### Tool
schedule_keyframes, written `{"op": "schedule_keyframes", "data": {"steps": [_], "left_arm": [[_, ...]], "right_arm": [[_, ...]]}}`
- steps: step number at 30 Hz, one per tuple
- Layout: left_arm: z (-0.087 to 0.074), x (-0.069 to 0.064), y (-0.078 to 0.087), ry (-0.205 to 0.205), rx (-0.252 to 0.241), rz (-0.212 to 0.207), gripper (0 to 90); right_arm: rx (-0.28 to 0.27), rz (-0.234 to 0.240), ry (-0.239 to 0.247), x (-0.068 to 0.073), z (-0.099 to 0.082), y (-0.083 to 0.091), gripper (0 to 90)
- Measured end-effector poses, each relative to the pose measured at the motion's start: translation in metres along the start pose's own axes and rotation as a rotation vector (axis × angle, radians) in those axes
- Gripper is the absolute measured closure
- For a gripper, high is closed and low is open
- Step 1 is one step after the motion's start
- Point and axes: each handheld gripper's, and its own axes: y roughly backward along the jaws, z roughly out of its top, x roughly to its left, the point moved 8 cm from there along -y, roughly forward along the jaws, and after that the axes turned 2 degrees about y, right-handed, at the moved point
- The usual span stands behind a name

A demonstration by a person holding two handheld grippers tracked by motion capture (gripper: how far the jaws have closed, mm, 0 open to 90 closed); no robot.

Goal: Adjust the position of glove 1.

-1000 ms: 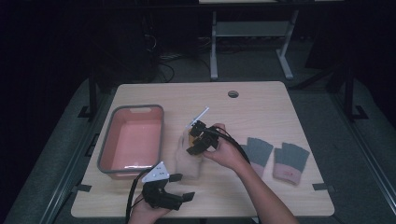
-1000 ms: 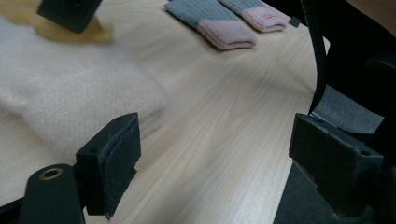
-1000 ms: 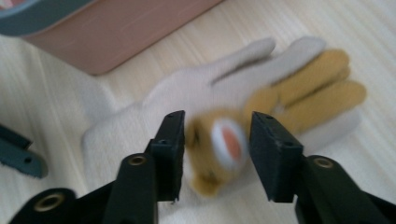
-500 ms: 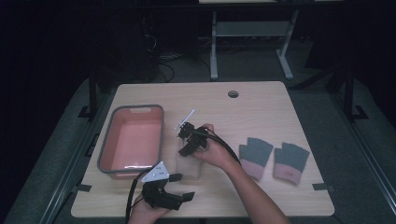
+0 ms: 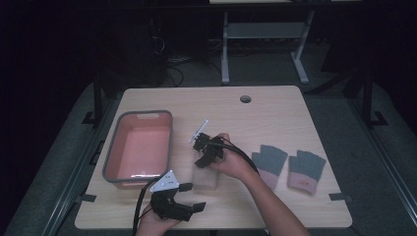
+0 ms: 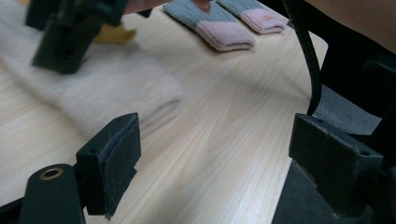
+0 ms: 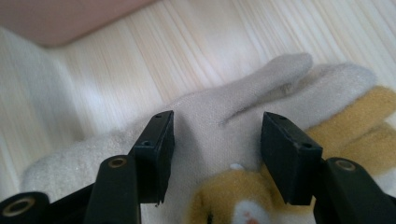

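A beige glove [image 5: 206,176] with yellow-orange patches lies on the table between the tray and the grey gloves. My right gripper [image 5: 204,153] hovers at its far end, pointing down. In the right gripper view its jaws [image 7: 215,154] stand open just over the glove [image 7: 233,102]; they have just been closing a little, and the pads pinch nothing. My left gripper [image 5: 186,202] rests near the front edge, open, nothing between its pads [image 6: 112,163]. From there the beige glove [image 6: 107,88] and the right gripper [image 6: 70,32] show ahead.
A pink tray [image 5: 112,162] with a grey rim stands at the left, beside the glove. Two grey-and-pink gloves [image 5: 269,164] [image 5: 306,169] lie side by side to the right. A cable hole [image 5: 245,99] sits near the table's far edge.
My right gripper has shifted slightly left and down over the beige glove, its jaws wider apart than a second ago. The left gripper has stayed where it was.
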Motion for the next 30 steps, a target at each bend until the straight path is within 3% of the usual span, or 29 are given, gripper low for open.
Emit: {"op": "schedule_keyframes", "data": {"steps": [7, 15, 23, 29, 30], "left_arm": [[0.005, -0.004, -0.008, -0.009, 0.006, 0.011, 16.6], [0.011, -0.006, -0.012, 0.028, -0.004, -0.007, 16.6], [0.02, -0.002, -0.019, 0.069, -0.003, 0.015, 16.6], [0.03, 0.003, -0.029, 0.103, 0.004, 0.037, 16.4], [0.031, 0.004, -0.031, 0.107, 0.008, 0.036, 16.4]], "right_arm": [[-0.007, -0.001, -0.001, -0.007, -0.019, 0.01, 44.7], [-0.024, 0.009, -0.027, -0.012, -0.033, 0.018, 43.7], [-0.101, 0.035, -0.115, -0.013, -0.035, 0.042, 39.1], [-0.166, 0.059, -0.237, -0.018, -0.047, 0.06, 38.1], [-0.166, 0.059, -0.237, -0.018, -0.047, 0.06, 38.1]]}}
